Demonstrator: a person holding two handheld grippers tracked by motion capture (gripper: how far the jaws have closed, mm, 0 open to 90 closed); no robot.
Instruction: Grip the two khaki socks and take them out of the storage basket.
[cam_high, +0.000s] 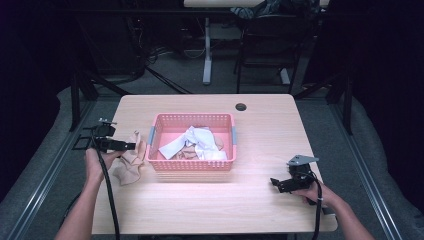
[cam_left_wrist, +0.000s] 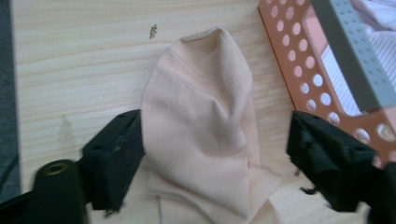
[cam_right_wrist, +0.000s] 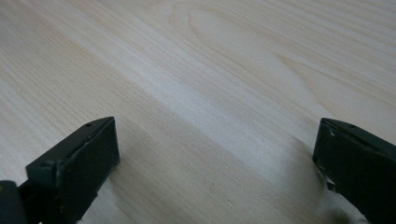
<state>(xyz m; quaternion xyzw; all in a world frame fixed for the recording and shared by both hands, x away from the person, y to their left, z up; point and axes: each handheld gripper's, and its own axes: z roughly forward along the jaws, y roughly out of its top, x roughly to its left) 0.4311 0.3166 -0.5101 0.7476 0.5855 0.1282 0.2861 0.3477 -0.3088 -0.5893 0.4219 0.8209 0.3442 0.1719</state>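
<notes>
Item 1, table (cam_high: 260, 200): pale wood top, filling the middle of the high view; a dark round hole (cam_high: 241, 106) sits near its far edge, upper centre of the frame.

Item 2, pink basket (cam_high: 192, 162): perforated plastic, rectangular, at the centre of the high view. I count white cloths (cam_high: 197, 142) heaped inside with some beige fabric under them. In the left gripper view its holed wall and a grey handle strip (cam_left_wrist: 359, 60) cut across the upper right corner.

Item 3, beige sock (cam_high: 131, 160): lying on the table just left of the basket, left of centre in the high view. In the left gripper view (cam_left_wrist: 205, 140) it runs up the middle of the frame, crumpled, rounded end pointing toward the top edge.

Item 4, left gripper (cam_high: 131, 146): I see it in my left hand (cam_high: 94, 162) at the left of the high view, tips over the sock. Its claw stands wide, with the sock between the two jaws; the left-hand jaw touches the fabric's edge, the right-hand one stands clear of it, close to the basket wall.

Item 5, right gripper (cam_high: 274, 182): lower right of the high view, in my right hand (cam_high: 320, 192), well apart from the basket. Claw wide, bare wood between the jaws in the right gripper view (cam_right_wrist: 215, 154).
</notes>
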